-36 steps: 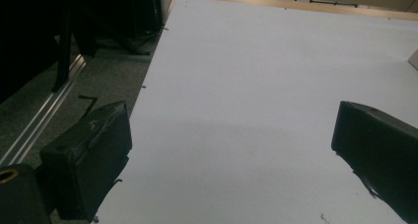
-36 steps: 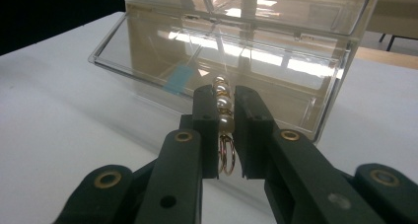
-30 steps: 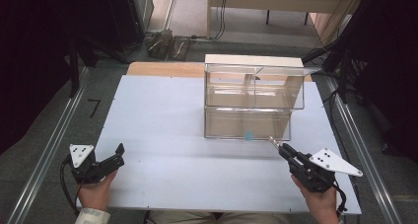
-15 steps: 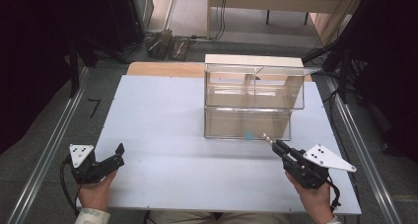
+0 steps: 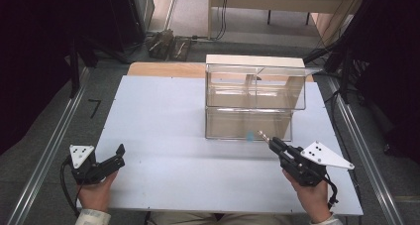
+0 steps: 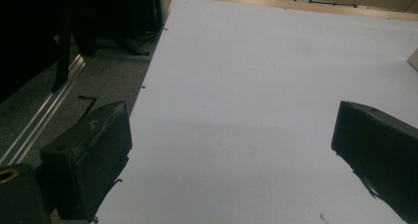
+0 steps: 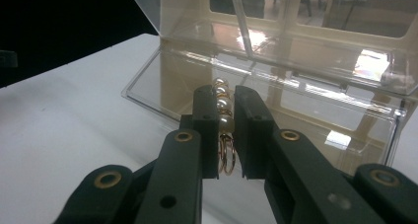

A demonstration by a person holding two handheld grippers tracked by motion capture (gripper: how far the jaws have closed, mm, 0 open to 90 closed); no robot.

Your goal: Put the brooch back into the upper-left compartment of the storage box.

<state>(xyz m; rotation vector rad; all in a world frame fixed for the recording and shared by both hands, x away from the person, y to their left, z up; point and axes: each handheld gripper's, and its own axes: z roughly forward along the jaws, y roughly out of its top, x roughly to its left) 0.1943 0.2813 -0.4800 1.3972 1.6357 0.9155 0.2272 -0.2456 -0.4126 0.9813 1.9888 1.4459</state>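
A short piece of jewellery, pearls on gold wire rings (image 7: 223, 105), sits pinched between the jaws of my right gripper (image 7: 224, 98). Its tip (image 5: 261, 134) pokes out ahead of the right gripper (image 5: 271, 143) in the high view. Just beyond it stands a clear two-tier plastic box (image 5: 255, 98) with dividers, and its lower front panel (image 7: 162, 83) slopes down to the table. My left gripper (image 5: 118, 155) rests open at the table's front left, with nothing between its jaws (image 6: 231, 135).
The pale blue-white table (image 5: 163, 126) is bare between the two hands. A small blue speck (image 5: 250, 135) shows at the box's lower front edge. Metal rails (image 5: 44, 155) and dark floor flank the table, and cables and a stand lie behind it.
My right gripper has shifted a little to the left and toward the box with the jewellery still in it. The left gripper has stayed put.
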